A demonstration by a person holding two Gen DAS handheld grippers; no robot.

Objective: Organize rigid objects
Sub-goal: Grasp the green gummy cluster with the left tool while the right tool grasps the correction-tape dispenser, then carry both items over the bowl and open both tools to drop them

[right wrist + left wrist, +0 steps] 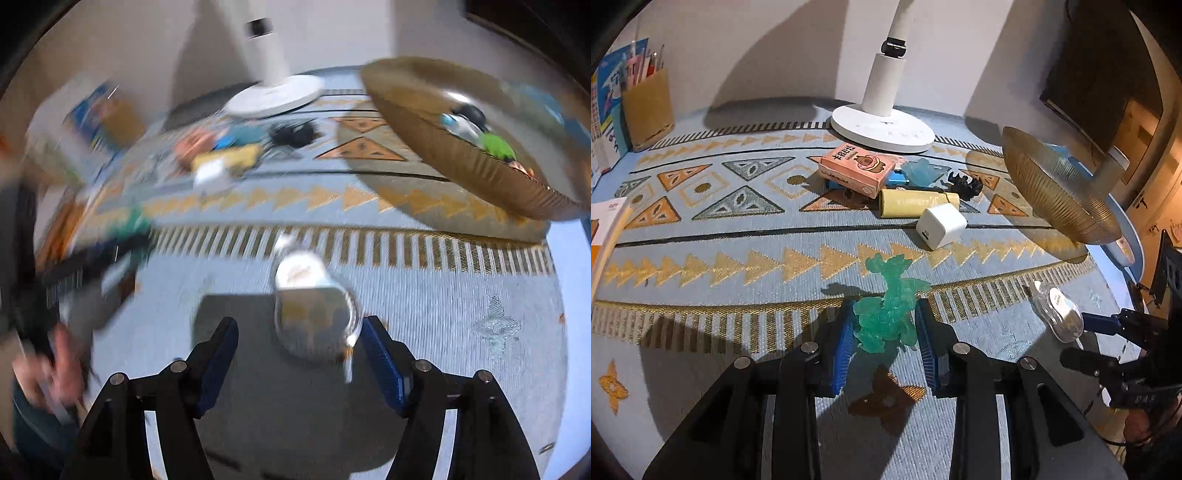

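My left gripper (885, 325) is shut on a translucent green figurine (888, 306), held just above the patterned cloth. My right gripper (300, 345) is open around a clear plastic case with a white label (314, 314); the view is blurred, and the case lies against the right finger. The case and the right gripper also show in the left wrist view (1057, 312). A gold ribbed bowl (1056, 192) stands at the right, holding a few small items (476, 133). A pile holds a pink box (855, 168), a yellow tube (916, 202), a white charger cube (942, 226) and a black figure (966, 183).
A white lamp base (882, 127) stands at the back. A brown pen holder (648, 109) with books is at the back left. A white box edge (605, 221) sits at the left. A dark monitor (1089, 85) hangs at the right past the table edge.
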